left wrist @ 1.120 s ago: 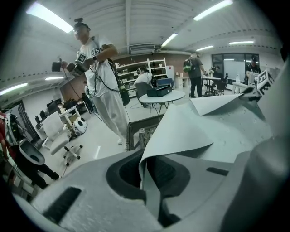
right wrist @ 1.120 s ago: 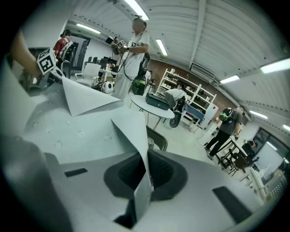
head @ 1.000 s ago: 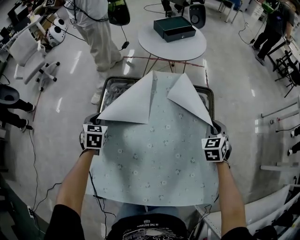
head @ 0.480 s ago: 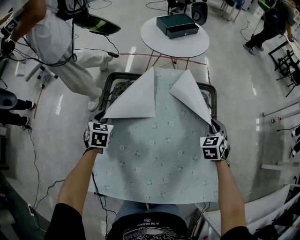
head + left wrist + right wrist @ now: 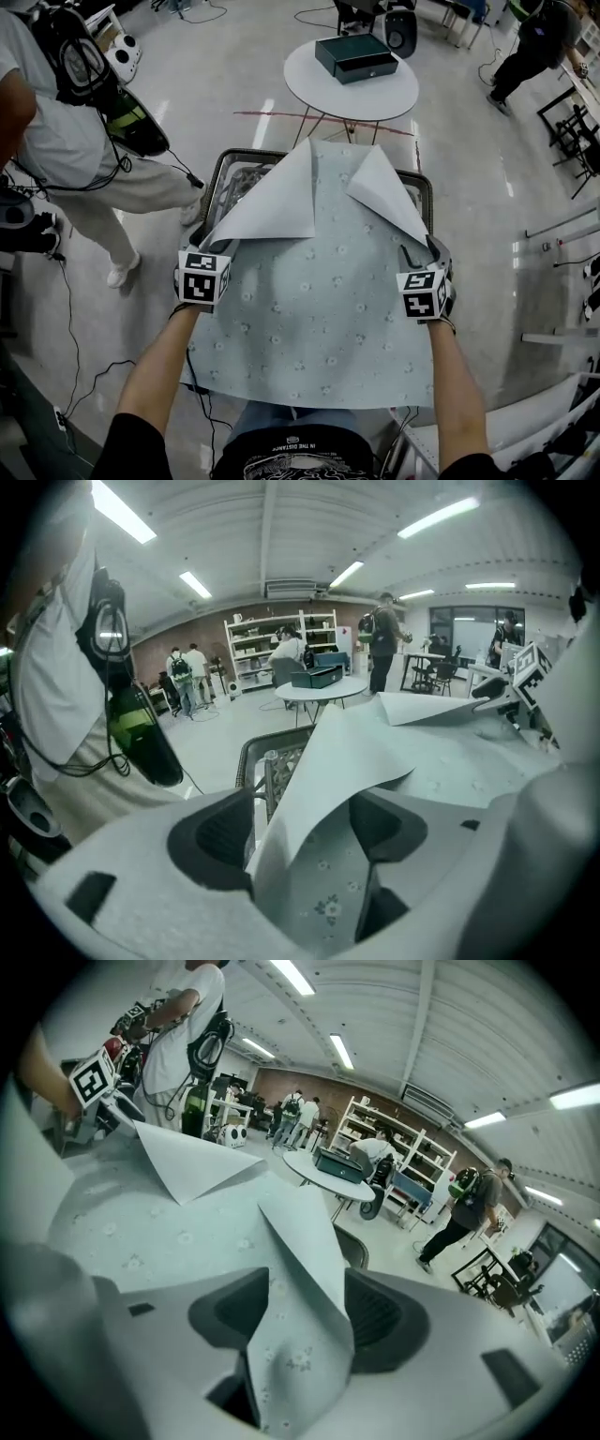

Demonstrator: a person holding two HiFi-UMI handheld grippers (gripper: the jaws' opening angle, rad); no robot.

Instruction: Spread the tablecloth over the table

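Tablecloth lies between the opening fingers of left gripper and right gripper.

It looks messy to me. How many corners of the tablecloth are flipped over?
2. One flipped corner is at the far left of the tablecloth, the other at the far right. The near edge lies flat; none seems hidden.

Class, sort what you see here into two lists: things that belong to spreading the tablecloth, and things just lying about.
Belongs to the job: tablecloth; table under it; left gripper and right gripper, both with jaws opening and the cloth's edge between them.

Just lying about: round table; box on it; floor cable; bystander.
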